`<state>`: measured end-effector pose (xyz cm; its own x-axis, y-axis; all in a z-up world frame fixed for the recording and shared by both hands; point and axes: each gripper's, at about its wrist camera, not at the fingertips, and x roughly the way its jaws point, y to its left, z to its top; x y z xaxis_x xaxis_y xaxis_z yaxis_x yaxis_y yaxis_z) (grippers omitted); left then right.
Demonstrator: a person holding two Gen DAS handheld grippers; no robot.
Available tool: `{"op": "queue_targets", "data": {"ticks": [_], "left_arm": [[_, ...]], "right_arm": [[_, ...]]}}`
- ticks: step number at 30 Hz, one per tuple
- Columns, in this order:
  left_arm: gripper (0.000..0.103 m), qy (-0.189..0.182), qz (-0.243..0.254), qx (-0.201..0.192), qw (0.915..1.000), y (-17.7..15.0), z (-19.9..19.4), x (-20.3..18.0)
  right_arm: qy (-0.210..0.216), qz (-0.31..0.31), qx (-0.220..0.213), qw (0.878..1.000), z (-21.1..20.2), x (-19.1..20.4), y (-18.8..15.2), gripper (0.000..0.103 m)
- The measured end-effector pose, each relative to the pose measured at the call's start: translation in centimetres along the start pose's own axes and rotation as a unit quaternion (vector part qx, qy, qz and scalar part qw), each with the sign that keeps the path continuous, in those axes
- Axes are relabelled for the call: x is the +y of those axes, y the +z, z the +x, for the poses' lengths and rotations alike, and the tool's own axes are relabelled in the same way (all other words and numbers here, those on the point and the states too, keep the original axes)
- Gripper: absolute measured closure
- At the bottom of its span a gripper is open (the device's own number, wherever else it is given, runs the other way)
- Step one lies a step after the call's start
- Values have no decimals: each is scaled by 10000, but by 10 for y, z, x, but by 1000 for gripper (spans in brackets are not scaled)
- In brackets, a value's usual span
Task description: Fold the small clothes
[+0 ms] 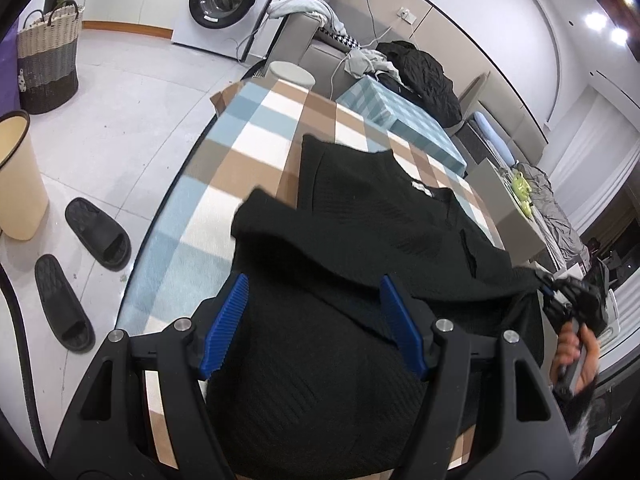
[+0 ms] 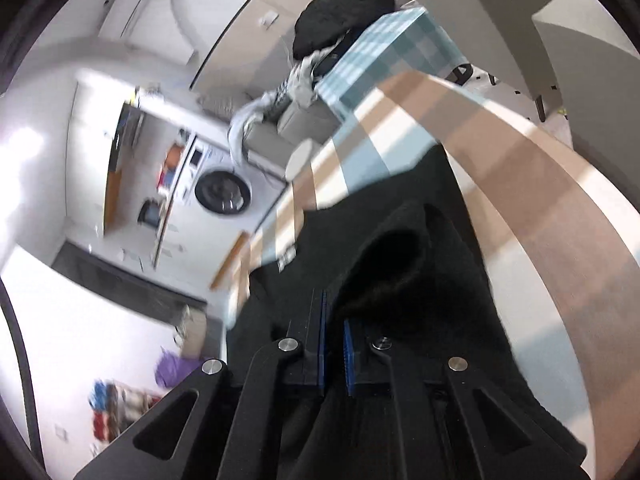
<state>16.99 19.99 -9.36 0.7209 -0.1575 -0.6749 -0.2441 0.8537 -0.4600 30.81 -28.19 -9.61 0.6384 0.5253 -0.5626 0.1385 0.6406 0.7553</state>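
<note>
A black knit garment [image 1: 360, 216] lies spread on the table's checked cloth [image 1: 248, 128], one flap folded up at its left. My left gripper [image 1: 318, 316] hovers low over the garment's near part. Its blue pads [image 1: 234, 316] stand wide apart with fabric bulging between them, and I see no squeeze on it. At the right edge a hand holds my right gripper [image 1: 548, 286], which pulls the garment's side taut. In the right wrist view the right gripper [image 2: 334, 340] is shut on a pinch of the black garment [image 2: 400, 256], which rises in a fold ahead of the fingers.
Left of the table, on the floor, are black slippers [image 1: 96, 236], a cream bin [image 1: 16, 176], a wicker basket [image 1: 48, 60] and a washing machine [image 1: 224, 0]. Behind the table stand a white stool [image 1: 292, 74], a blue checked surface [image 1: 400, 120] and a sofa with a black jacket [image 1: 424, 76].
</note>
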Motion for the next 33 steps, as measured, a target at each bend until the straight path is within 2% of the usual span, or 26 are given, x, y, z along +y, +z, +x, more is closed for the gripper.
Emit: {"op": "queue_targets", "data": {"ticks": [1,4,6,8,11,14,21,24,26,27,28,30,32,33], "left_arm": [[37,-1,5,-31,10000,3,-1,0],[37,63,41,-72,9999,10,-2,0],[37,69,117,-52,9999,13,0,-1],[37,80,297,107,9995,15,7,-7],[37,-3,468,313,9984,15,20,-14],[37,65,238,497,9985,15,36,-7],[37,302,-209,419,9984,22,46,20],[37,221,-299,394,9985,33,54,26],[48,172,-315,361,9987,41,60,26],[71,149,-346,351,9987,44,63,26],[88,155,-373,368,9985,47,66,26],[97,7,-426,292,9987,51,69,26],[97,-37,-342,163,9993,56,68,20],[97,-55,-303,100,9995,59,67,17]], "right_arm": [[-274,126,68,9995,11,-1,8,94],[-704,191,398,9965,30,-6,18,83],[-740,65,415,9964,24,-9,18,69],[-805,-100,330,9962,15,-8,16,62],[-878,-173,263,9956,7,-8,16,62],[-903,-232,188,9955,0,-9,16,62],[-927,-308,162,9951,-6,-10,17,62],[-907,-316,148,9953,-6,-12,20,62],[-902,-327,99,9953,-4,-12,22,63],[-908,-337,60,9953,-4,-13,23,66],[-907,-361,14,9952,-4,-13,25,71],[-882,-318,-19,9956,-3,-15,27,87],[-833,-317,-110,9960,-4,-15,30,96],[-787,-325,-152,9963,-5,-15,32,97]]}}
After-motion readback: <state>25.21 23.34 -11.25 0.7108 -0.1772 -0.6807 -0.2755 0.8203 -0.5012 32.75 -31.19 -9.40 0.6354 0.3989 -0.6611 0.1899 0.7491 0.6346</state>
